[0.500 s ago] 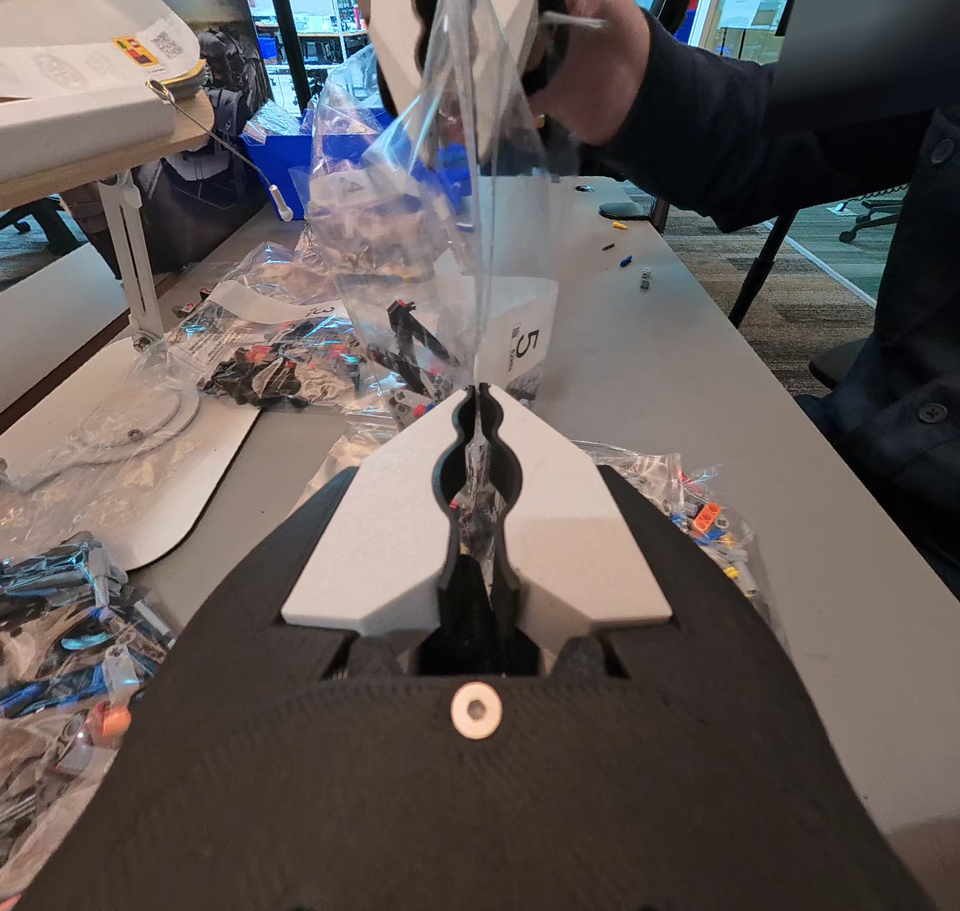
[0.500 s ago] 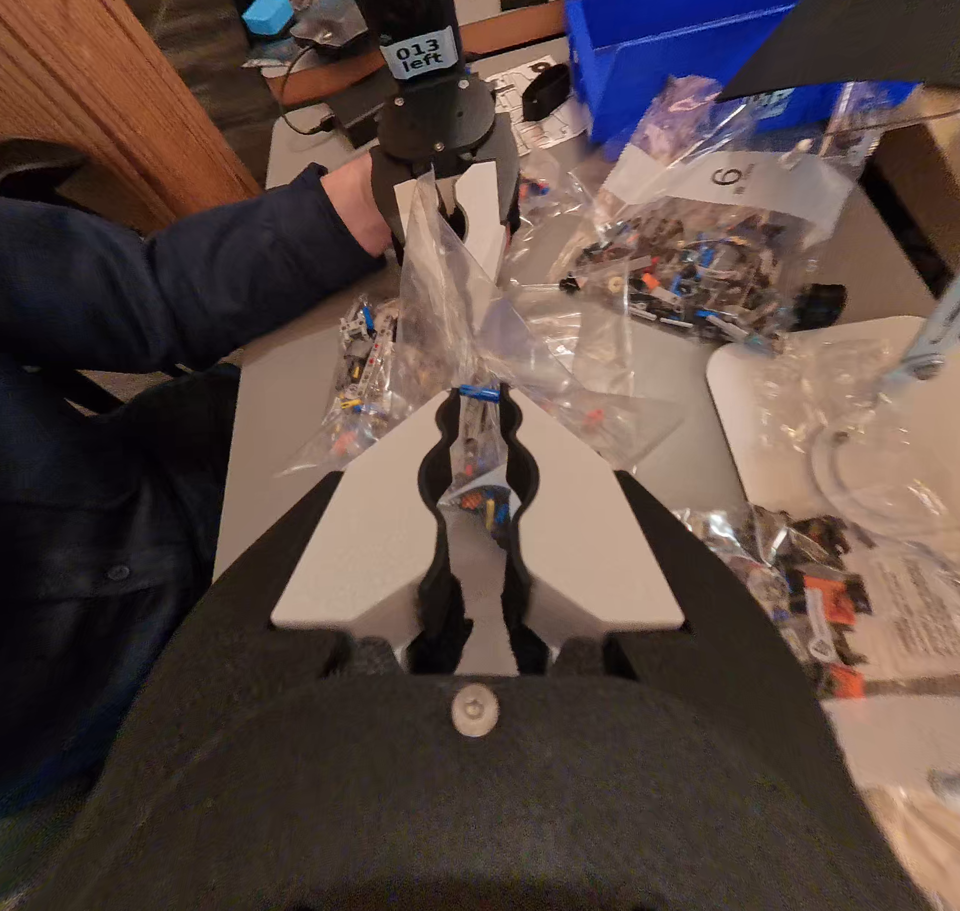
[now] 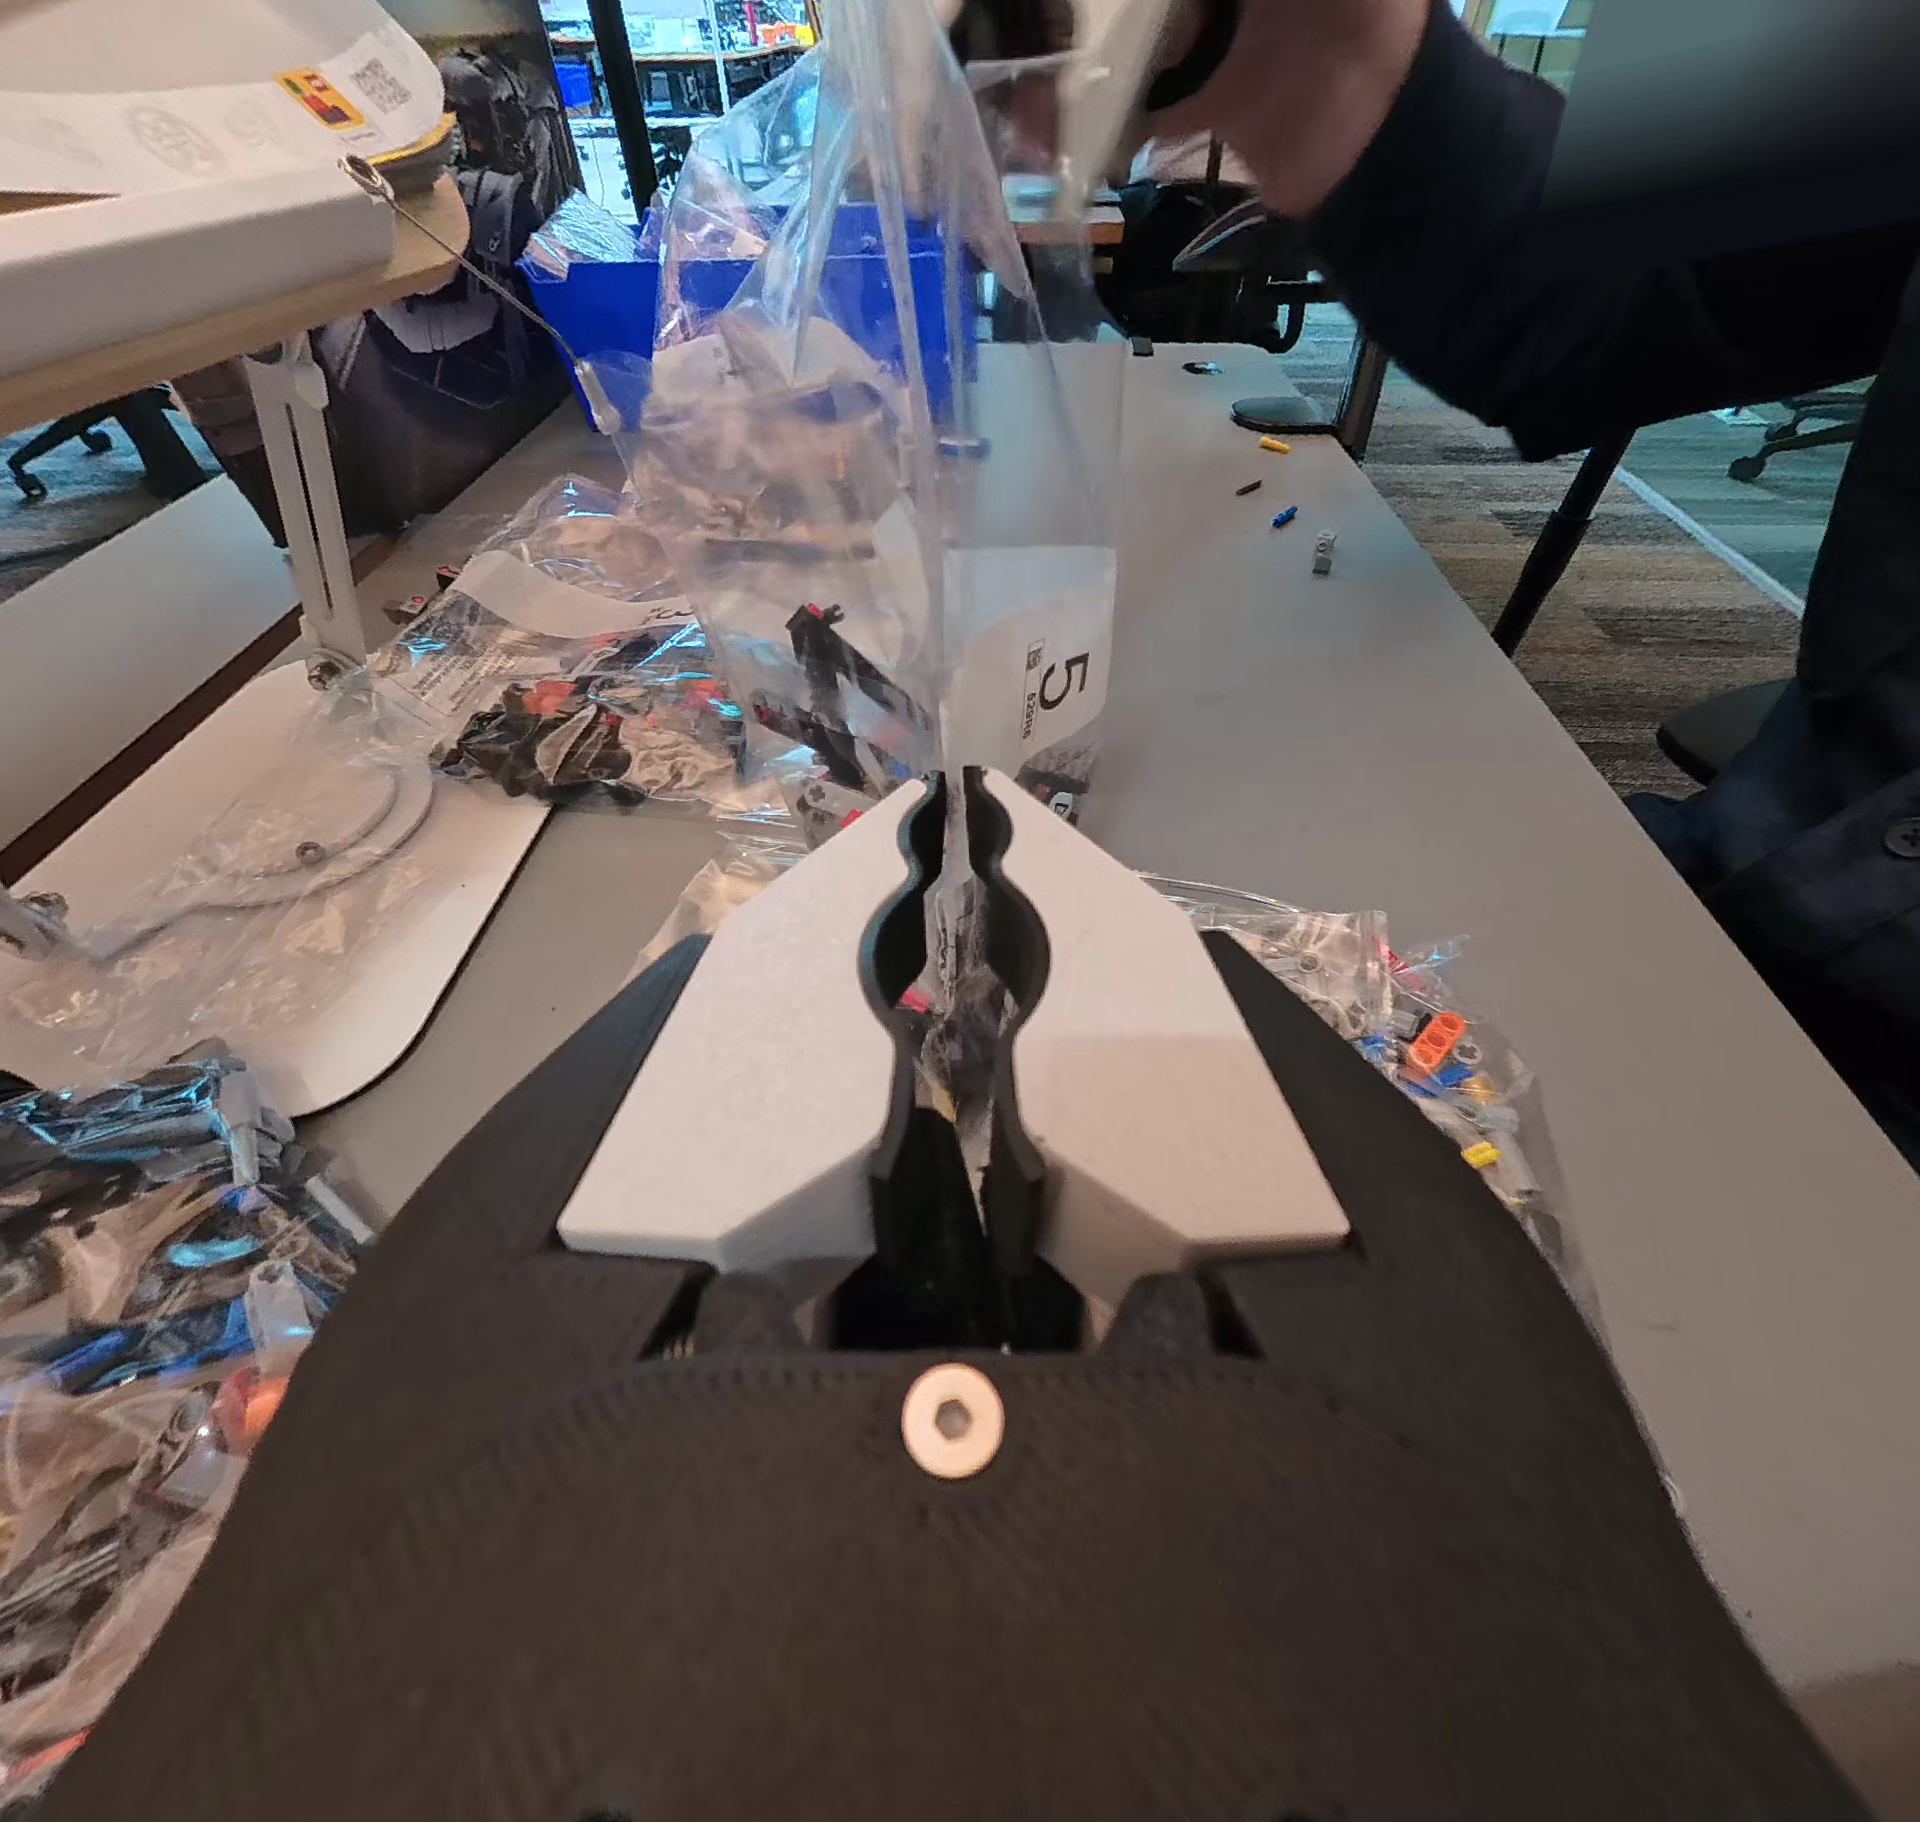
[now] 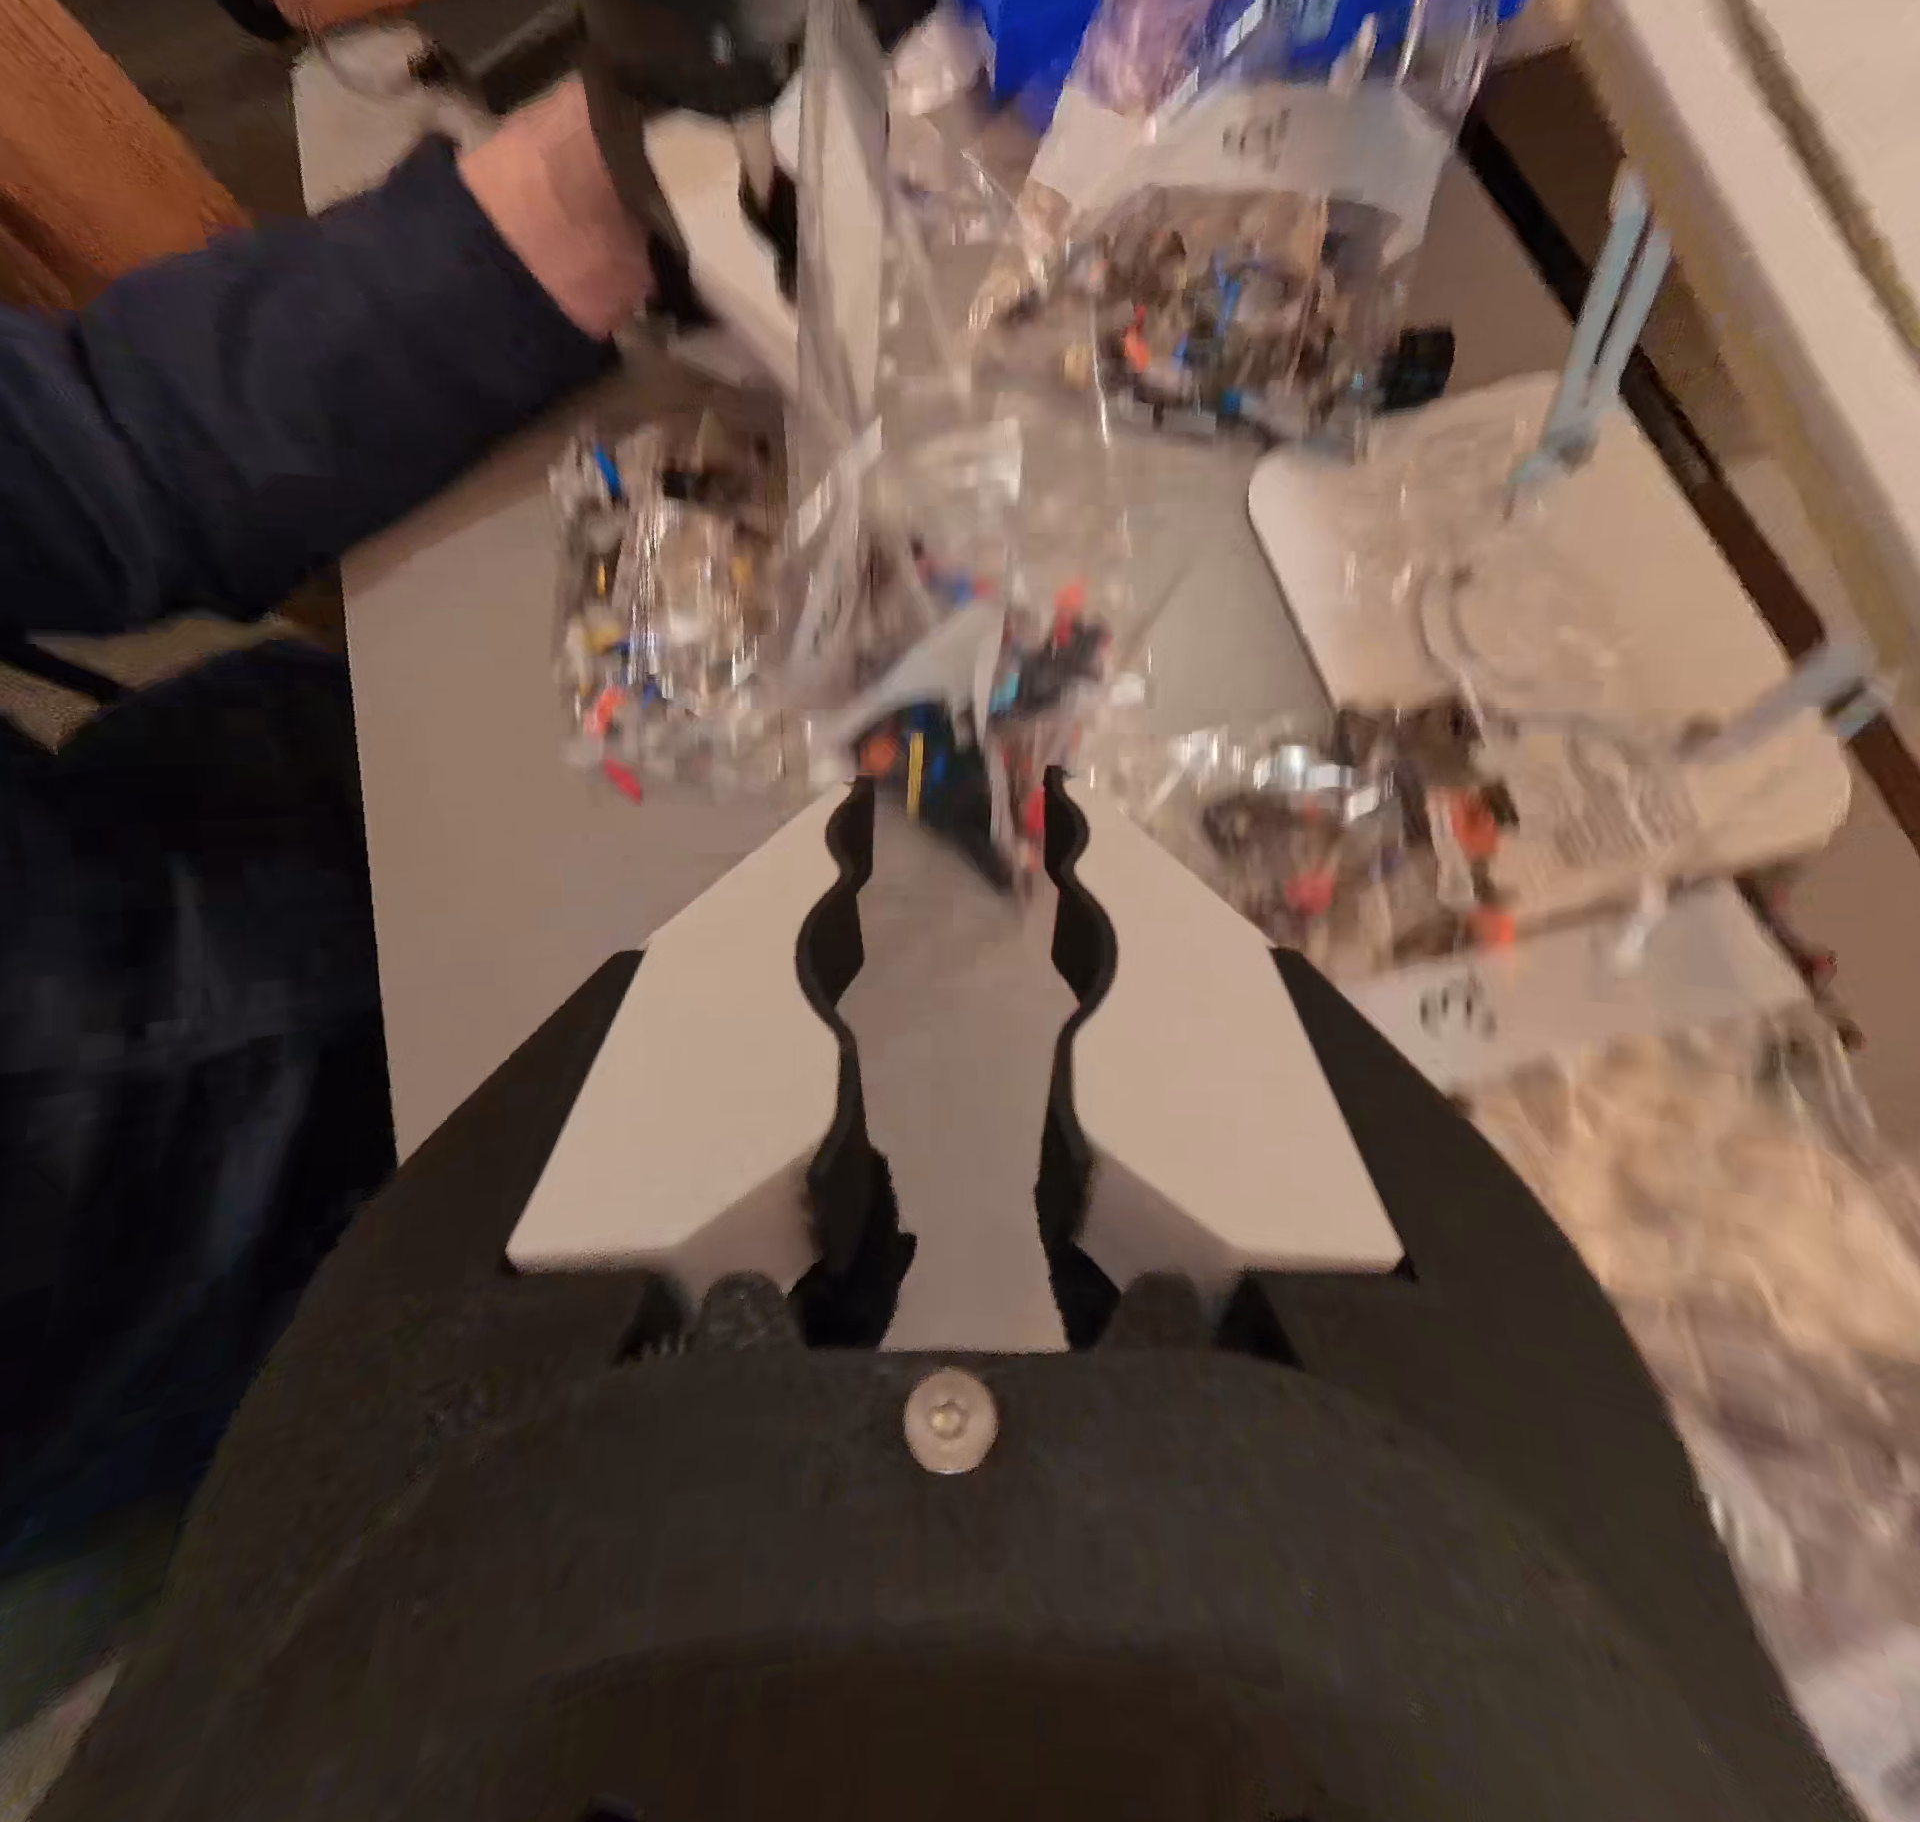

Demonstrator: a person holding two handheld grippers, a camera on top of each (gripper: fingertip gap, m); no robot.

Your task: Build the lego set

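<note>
Risk comes first from the clear plastic bag of small lego parts (image 3: 914,484): only the left gripper (image 3: 948,785) has it, pinched tight at one edge, so parts may spill on the grey counter (image 3: 1351,837) if the bag is torn open. The right gripper (image 4: 951,785) stands with its jaws apart and empty; in the left wrist view it sits at twelve o'clock, and whether plastic touches it there I cannot tell. Half a second ago the right gripper was closed on this bag. More sealed bags (image 3: 582,702) lie at ten o'clock.
</note>
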